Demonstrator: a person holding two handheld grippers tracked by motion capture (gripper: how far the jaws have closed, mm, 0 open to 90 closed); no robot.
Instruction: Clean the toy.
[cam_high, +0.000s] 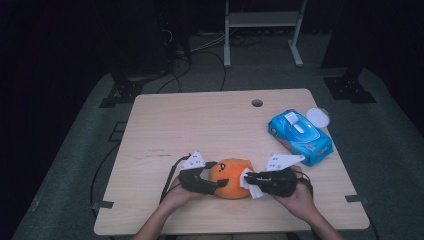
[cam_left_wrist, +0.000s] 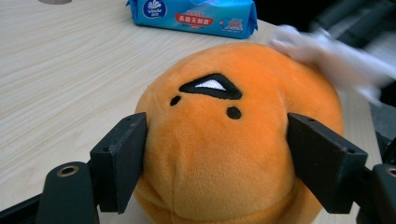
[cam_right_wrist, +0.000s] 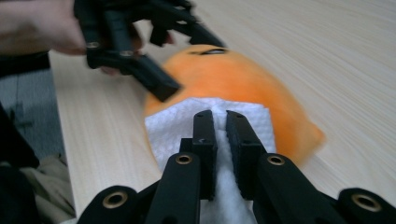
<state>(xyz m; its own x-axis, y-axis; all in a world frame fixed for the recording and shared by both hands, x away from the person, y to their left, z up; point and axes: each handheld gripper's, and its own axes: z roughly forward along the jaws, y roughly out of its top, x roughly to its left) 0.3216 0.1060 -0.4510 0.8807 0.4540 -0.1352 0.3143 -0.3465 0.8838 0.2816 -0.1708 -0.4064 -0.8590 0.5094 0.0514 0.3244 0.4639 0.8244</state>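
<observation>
Your left gripper (cam_high: 216, 184) clamps the orange plush (cam_high: 231, 178) between wide-set jaws, steadying it near the bench's (cam_high: 200, 125) front edge. Your right gripper (cam_high: 248, 178) pinches a white wipe (cam_right_wrist: 205, 122) against the plush's side to clean it. Beyond the plush lies the blue wipes pack (cam_high: 300, 137), well clear.

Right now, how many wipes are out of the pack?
1. The white wipe is pinched in the right gripper and pressed against the orange plush. More may sit hidden inside the blue pack.
</observation>
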